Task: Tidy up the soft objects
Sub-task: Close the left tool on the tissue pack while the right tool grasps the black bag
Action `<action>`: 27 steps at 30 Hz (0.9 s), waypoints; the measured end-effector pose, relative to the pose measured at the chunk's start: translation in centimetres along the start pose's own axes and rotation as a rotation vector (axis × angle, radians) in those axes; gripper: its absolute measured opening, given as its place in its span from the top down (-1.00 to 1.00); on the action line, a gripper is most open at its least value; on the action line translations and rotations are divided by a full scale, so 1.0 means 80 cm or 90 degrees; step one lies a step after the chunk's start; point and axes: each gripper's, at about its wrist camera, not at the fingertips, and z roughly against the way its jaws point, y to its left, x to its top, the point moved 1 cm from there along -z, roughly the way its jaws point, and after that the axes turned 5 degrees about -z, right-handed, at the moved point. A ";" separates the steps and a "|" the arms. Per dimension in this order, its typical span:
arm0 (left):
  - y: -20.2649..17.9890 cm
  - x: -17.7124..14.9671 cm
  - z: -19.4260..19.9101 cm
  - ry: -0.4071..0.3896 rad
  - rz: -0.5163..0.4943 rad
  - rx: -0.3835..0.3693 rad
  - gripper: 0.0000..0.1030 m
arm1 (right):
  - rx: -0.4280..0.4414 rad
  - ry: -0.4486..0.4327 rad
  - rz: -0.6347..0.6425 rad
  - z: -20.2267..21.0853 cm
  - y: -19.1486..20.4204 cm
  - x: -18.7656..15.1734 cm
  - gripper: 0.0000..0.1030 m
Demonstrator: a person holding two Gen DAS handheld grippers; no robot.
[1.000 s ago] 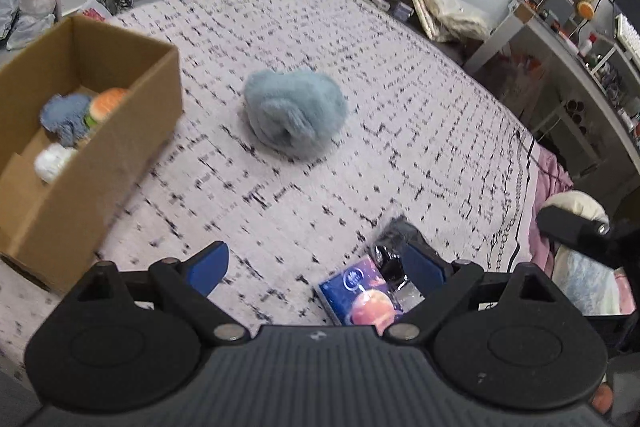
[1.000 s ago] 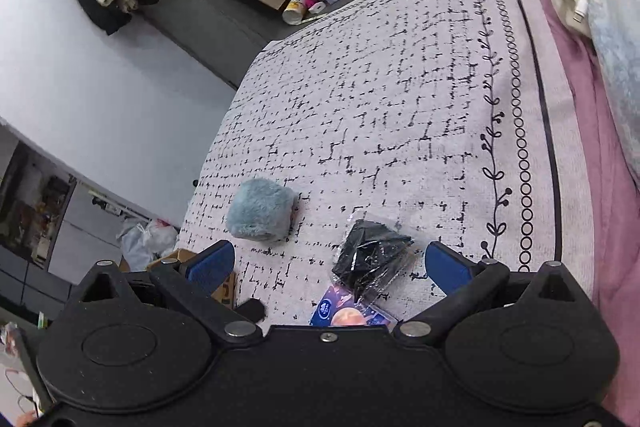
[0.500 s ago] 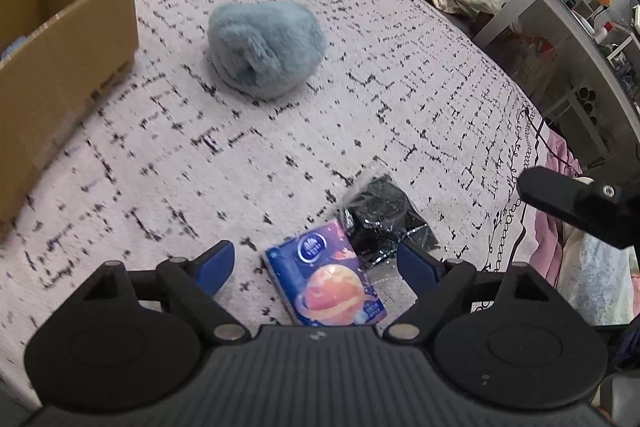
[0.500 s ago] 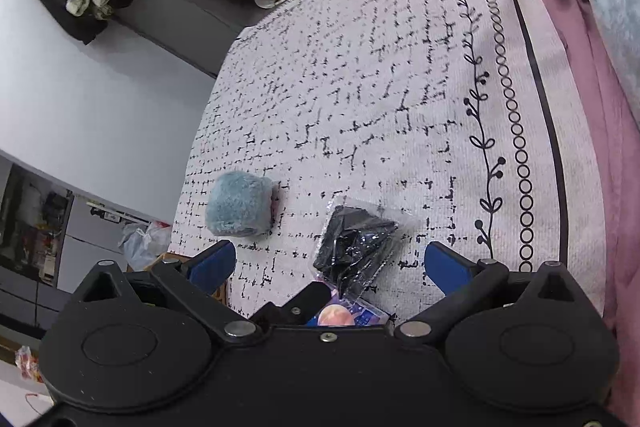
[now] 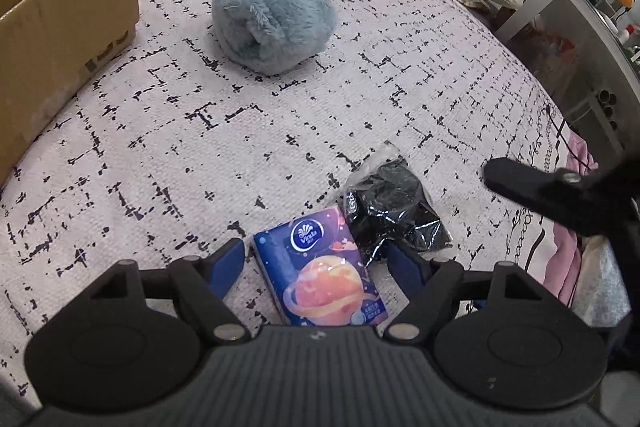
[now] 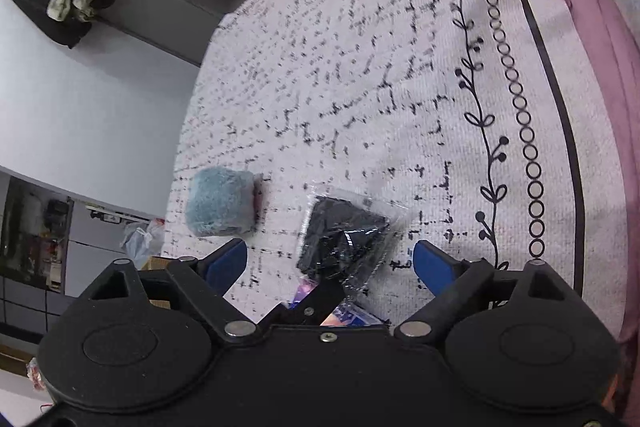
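Observation:
On the patterned bedspread lie a fluffy blue plush, a blue tissue pack with a planet print and a black item in a clear bag. My left gripper is open with its fingers either side of the tissue pack, not closed on it. My right gripper is open above the black bag. The plush also shows in the right wrist view. A corner of the tissue pack shows under the right gripper.
A cardboard box stands at the left on the bed. The right gripper's finger reaches in from the right in the left wrist view. A pink sheet runs along the bed's edge. Cluttered furniture stands beyond the bed.
My left gripper has moved forward and down from near the box until its fingers straddle the tissue pack. My right gripper has moved closer over the black bag.

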 end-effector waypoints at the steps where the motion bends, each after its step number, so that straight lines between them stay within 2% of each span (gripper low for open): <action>1: 0.001 0.000 0.001 0.005 0.003 0.001 -0.50 | -0.003 0.005 -0.005 -0.004 -0.001 0.001 -0.71; 5: 0.011 -0.002 0.005 0.013 0.023 0.003 -0.50 | -0.015 0.014 -0.023 -0.015 -0.009 0.003 -0.66; 11: 0.022 -0.001 0.007 0.003 0.032 0.001 -0.34 | -0.012 0.020 -0.021 -0.027 -0.010 0.000 -0.64; 15: 0.030 0.004 0.009 -0.001 0.042 0.002 -0.32 | -0.020 0.019 -0.011 -0.035 -0.008 0.000 -0.40; 17: 0.034 0.004 0.010 0.000 0.048 0.006 -0.32 | -0.022 0.024 -0.003 -0.041 -0.006 -0.001 -0.21; 19: 0.036 0.005 0.012 0.004 0.051 0.011 -0.32 | -0.029 0.033 0.011 -0.050 0.000 -0.003 0.44; 21: 0.036 0.007 0.012 0.011 0.049 0.014 -0.31 | -0.030 0.042 0.006 -0.052 -0.001 -0.004 0.48; 22: 0.035 0.008 0.012 0.013 0.049 0.012 -0.31 | -0.030 0.038 0.009 -0.050 0.000 -0.005 0.60; 23: 0.035 0.008 0.011 0.015 0.051 0.008 -0.31 | -0.029 0.029 0.017 -0.046 0.001 -0.005 0.63; 27: 0.030 0.008 0.009 0.020 0.050 0.012 -0.32 | -0.044 0.002 0.011 -0.031 -0.005 -0.003 0.67</action>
